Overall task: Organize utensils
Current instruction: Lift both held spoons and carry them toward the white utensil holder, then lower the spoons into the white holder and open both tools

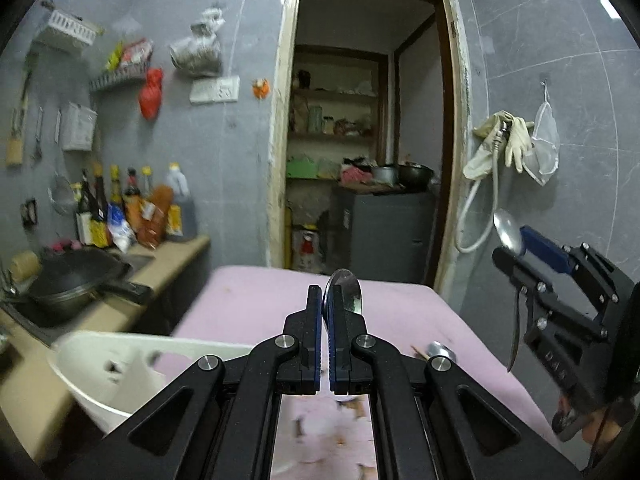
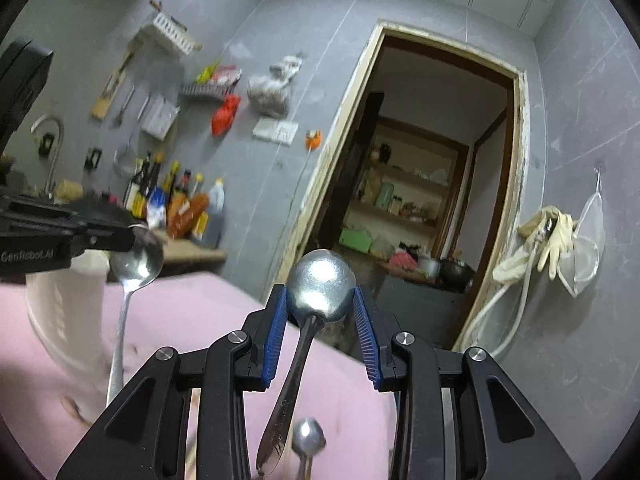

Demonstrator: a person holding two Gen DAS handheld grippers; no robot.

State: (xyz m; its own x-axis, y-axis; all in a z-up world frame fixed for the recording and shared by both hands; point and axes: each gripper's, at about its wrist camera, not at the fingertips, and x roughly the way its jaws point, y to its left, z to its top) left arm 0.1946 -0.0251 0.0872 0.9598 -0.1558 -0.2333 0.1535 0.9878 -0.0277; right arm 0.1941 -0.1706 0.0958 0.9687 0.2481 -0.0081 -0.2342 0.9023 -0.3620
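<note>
A pink-covered tabletop (image 1: 248, 300) fills the lower part of both wrist views, with a grey tiled wall and an open doorway behind it. At its left edge stands a white plastic holder (image 1: 116, 364) with holes in its wall, next to a counter carrying a dark wok (image 1: 76, 284) and a row of sauce bottles (image 1: 132, 208).

The left gripper (image 1: 325, 344) is held above the tabletop, its jaws pressed nearly together on a metal spoon (image 1: 345, 290); the bowl pokes out past the fingertips, and in the right wrist view its handle hangs down toward the pink surface, in front of the white holder.

The right gripper (image 2: 322, 332) is also raised, to the right of the left one. Its jaws are spread partway and pinch the bowl of a second spoon (image 2: 322, 286) between the blue pads (image 2: 276, 332), bowl upward, the handle slanting down between the fingers.

A third, smaller spoon (image 2: 308, 438) lies on the tabletop just below the right gripper, apart from both held spoons.
</note>
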